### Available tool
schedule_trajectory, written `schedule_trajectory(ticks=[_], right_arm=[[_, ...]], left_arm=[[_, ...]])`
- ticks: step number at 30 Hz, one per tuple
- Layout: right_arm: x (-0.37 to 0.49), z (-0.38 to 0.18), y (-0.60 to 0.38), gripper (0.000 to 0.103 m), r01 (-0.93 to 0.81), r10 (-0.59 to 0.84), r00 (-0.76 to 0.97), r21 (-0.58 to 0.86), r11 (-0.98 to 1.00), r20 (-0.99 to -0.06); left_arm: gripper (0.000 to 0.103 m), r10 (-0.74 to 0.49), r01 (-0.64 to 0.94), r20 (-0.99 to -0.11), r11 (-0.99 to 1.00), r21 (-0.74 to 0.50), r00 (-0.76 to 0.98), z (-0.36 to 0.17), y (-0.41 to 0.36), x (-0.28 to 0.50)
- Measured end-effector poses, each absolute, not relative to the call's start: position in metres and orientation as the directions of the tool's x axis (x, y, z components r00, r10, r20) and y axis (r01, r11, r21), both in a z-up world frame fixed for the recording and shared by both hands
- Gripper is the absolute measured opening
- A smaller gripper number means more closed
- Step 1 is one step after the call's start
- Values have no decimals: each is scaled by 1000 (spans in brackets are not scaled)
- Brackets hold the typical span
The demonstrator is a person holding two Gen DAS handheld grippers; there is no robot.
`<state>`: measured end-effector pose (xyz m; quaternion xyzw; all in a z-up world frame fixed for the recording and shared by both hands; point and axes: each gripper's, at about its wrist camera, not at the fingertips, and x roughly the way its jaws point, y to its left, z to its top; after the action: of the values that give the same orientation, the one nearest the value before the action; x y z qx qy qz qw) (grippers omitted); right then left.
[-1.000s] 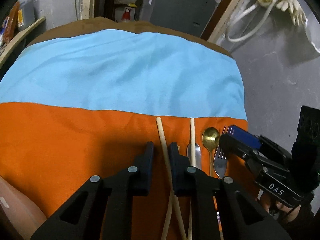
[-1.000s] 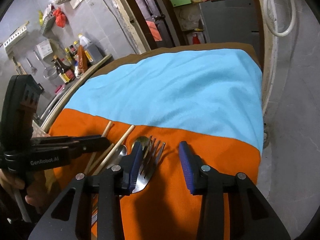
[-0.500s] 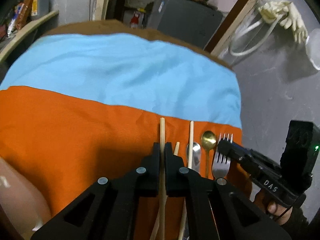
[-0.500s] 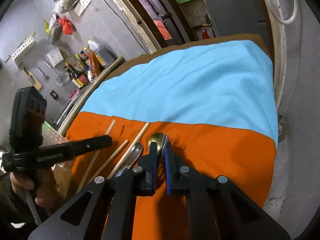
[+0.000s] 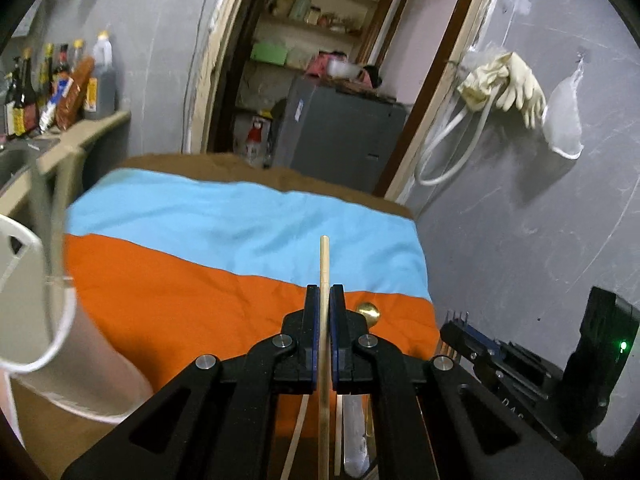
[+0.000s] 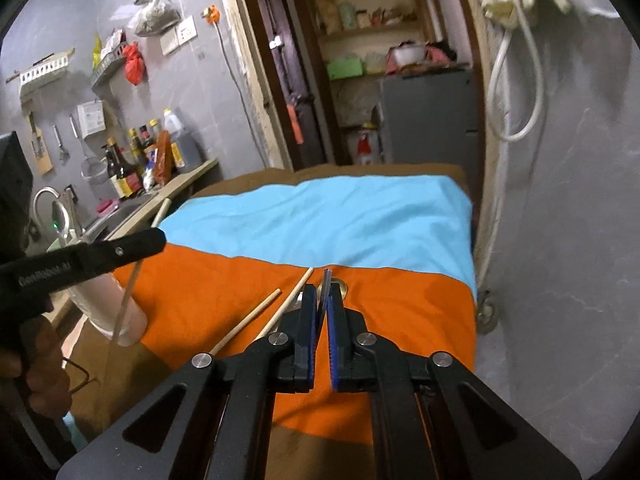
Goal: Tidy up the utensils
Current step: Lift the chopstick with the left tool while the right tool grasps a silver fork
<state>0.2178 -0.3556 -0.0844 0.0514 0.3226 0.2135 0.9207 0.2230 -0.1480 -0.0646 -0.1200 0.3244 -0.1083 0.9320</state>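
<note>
A: From the left wrist, what does the left tool [image 5: 324, 300] carry?
B: Its jaws are clamped on a wooden chopstick [image 5: 324, 264], whose tip sticks out ahead over the orange cloth [image 5: 180, 300] on the desk. A gold spoon [image 5: 368, 312] lies on the orange just right of the jaws. A white holder [image 5: 36, 320] stands at the left edge. The right tool [image 5: 456, 326] shows at lower right with fork tines above its tip.

A: And from the right wrist?
B: The right tool [image 6: 323, 300] is pinched on a fork [image 6: 326, 280], seen edge-on. Two chopsticks [image 6: 264, 312] lie on the orange cloth [image 6: 400, 320] left of it, the gold spoon [image 6: 342, 286] just behind. The left tool [image 6: 154, 240] holds its chopstick [image 6: 160, 210] above the white holder [image 6: 108, 308].
</note>
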Motion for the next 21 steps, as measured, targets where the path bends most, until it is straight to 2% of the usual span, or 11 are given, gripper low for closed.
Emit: schedule_trajectory(ticks=[13, 16, 21], right_arm=[[155, -30, -323, 1, -336, 310, 855, 11, 942, -415], [156, -33, -311, 1, -348, 313, 846, -2, 938, -432], [171, -62, -311, 1, -316, 302, 789, 68, 946, -536]], left_arm=[[2, -277, 104, -456, 924, -369, 846, -15, -110, 166], [2, -284, 111, -454, 923, -370, 844, -9, -102, 162], [2, -306, 129, -473, 920, -370, 826, -11, -97, 156]])
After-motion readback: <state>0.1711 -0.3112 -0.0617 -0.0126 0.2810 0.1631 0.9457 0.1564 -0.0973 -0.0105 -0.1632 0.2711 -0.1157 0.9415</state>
